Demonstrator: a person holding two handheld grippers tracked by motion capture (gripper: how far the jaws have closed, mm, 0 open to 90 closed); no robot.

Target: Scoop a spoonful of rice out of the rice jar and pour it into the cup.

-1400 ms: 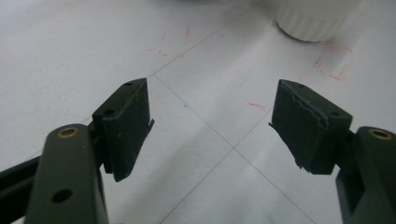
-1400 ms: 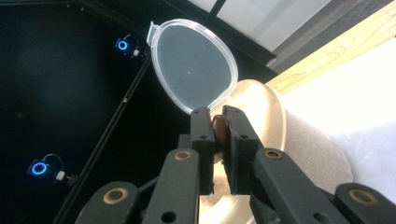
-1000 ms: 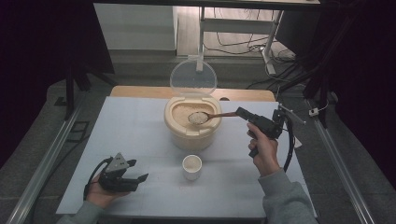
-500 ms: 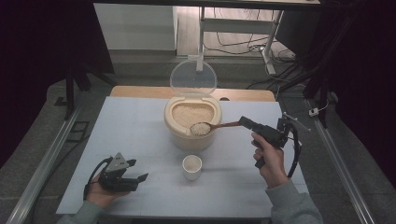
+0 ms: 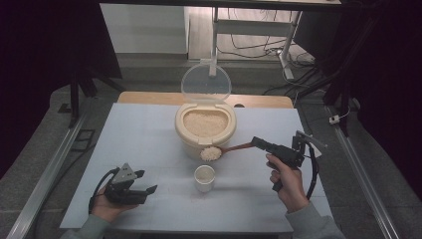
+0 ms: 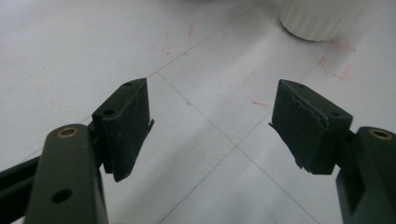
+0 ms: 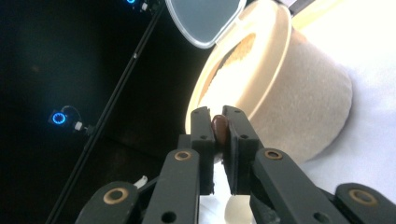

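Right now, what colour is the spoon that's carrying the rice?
Brown, like wood. The spoon shows best in the high view, heaped with white rice.

My count: 2 grippers, left gripper (image 5: 145, 189) and right gripper (image 5: 255, 142). 1 wooden spoon (image 5: 226, 149) (heaped w/ rice). 1 rice container (image 5: 186, 135) w/ 1 clear lid (image 5: 206, 83). 1 small white cup (image 5: 204, 178). 1 table (image 5: 139, 134).

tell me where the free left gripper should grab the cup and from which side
Take the cup by its side wall below the rim, coming in level from its left, where the left gripper rests open. It stands upright with its mouth open, and the loaded spoon hangs just above, so a grasp from above would probably block the pour.
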